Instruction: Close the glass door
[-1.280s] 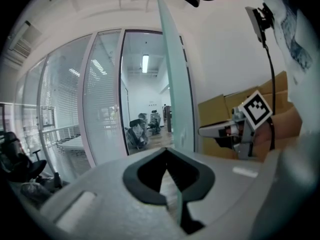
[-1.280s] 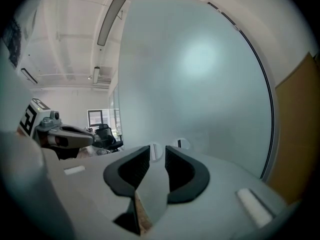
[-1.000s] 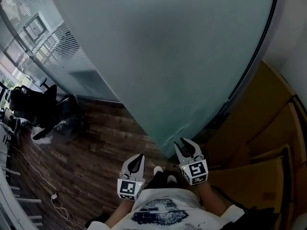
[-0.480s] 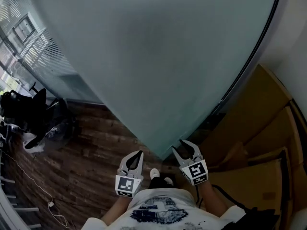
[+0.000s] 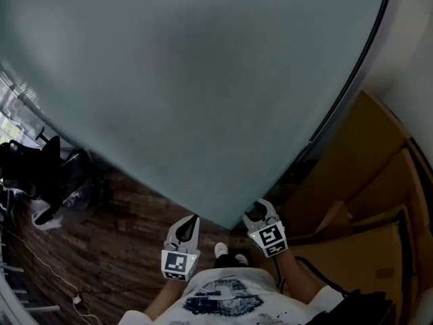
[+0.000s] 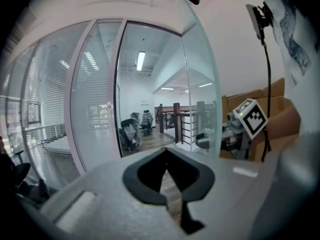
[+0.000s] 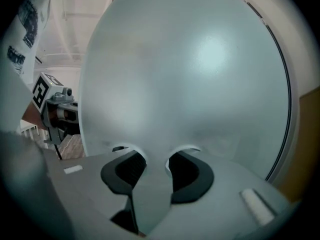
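Head view: the glass door point(image 5: 203, 80) fills more of the frame than a second ago, and the gap to the office at left has narrowed. I judge the closing under way, not finished. My right gripper point(image 5: 260, 210) has its tips at the frosted face; the jaws are apart, have just been closing a little, and hold nothing. My left gripper point(image 5: 193, 221) has its jaws together, empty, beside the door's free edge. Count: one door, two grippers.

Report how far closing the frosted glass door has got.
Done: both grippers are by the frosted glass door; neither grips anything. In hand: the right gripper, open, its jaws having just been closing with nothing between them, faces the pane closely; the left gripper is shut near its free edge. Left: the left gripper view shows an open doorway beyond that edge, so the door is not shut.
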A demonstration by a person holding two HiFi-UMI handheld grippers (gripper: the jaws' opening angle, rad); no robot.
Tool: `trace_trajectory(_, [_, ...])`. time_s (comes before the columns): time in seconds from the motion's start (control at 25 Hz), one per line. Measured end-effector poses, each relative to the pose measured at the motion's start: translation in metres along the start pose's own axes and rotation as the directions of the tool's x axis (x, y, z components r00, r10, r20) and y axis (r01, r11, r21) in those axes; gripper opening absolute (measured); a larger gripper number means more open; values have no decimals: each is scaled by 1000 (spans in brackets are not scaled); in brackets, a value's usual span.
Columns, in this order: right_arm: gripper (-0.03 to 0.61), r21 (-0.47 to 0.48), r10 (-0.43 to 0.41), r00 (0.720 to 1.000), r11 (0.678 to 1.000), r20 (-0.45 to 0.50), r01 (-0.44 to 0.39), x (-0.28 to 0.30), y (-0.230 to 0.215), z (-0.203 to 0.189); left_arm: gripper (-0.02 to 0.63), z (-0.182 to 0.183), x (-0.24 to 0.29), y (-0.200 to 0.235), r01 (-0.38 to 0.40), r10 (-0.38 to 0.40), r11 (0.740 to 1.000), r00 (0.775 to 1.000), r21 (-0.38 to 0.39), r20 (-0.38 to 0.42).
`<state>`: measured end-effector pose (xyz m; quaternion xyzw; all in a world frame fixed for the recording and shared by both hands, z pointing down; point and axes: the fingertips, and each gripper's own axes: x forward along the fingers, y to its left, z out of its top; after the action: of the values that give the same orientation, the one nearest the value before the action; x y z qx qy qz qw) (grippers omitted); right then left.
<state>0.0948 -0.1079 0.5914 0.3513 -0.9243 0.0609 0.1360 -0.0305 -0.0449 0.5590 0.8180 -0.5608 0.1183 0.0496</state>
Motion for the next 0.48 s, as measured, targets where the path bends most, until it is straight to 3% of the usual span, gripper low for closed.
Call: trace_trajectory(0.48, [129,14,-43,999,999,11,43,27,-5,-5,2,-2,4,22,-1,1,1000,1000,-3,0])
